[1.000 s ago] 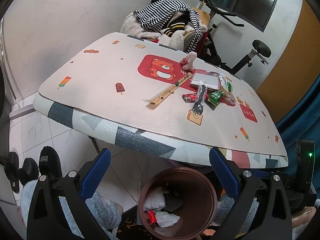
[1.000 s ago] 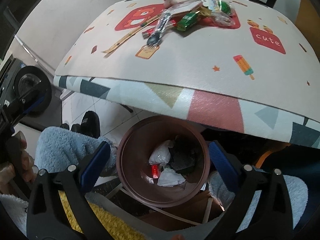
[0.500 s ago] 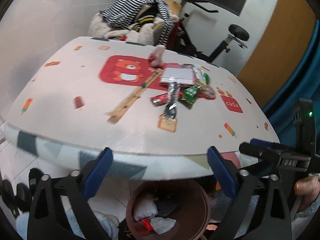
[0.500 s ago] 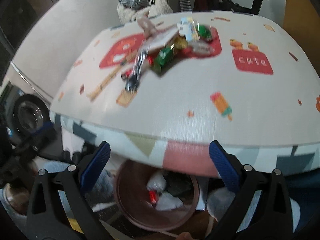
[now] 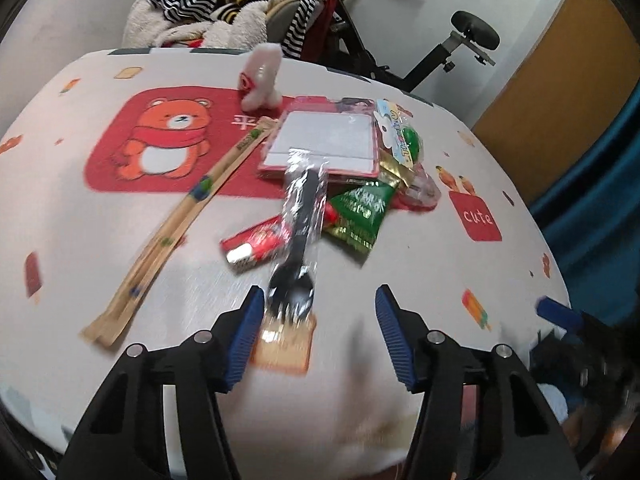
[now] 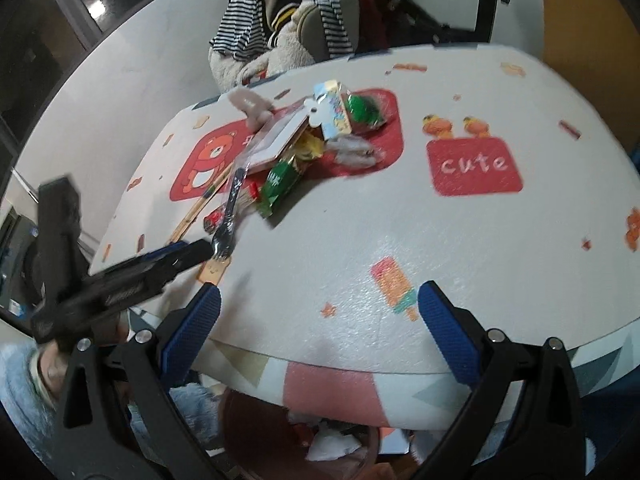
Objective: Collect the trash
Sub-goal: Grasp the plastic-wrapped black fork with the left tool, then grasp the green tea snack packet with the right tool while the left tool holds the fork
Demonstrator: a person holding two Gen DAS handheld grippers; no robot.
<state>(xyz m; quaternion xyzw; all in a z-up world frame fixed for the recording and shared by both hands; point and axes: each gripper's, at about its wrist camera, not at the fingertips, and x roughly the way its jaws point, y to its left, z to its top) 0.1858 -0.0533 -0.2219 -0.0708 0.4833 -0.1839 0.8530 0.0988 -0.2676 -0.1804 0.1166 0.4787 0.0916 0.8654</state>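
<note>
A heap of trash lies mid-table: a black plastic fork in clear wrap (image 5: 299,236) (image 6: 230,208), a red wrapper (image 5: 256,242), a green packet (image 5: 360,212) (image 6: 276,182), a paper chopstick sleeve (image 5: 176,236) and a pink-edged card pack (image 5: 328,144). My left gripper (image 5: 318,310) hovers low over the table with its jaws closing. The fork's head lies just inside its left fingertip (image 5: 248,316), and no pad presses on it. My right gripper (image 6: 320,304) is open and holds nothing above the table's near edge. The brown bin (image 6: 256,436) sits below that edge, holding crumpled paper.
The patterned table cover (image 6: 460,248) ends close in front of the right gripper. Behind the table are a chair heaped with striped clothes (image 5: 240,4) and an exercise bike (image 5: 460,36). A small white and pink bottle (image 5: 262,80) stands beyond the heap.
The left gripper has swung from above the bin up and over the table to the fork, and its jaws have narrowed. The right gripper has risen over the table edge; the bin has slid low in its view.
</note>
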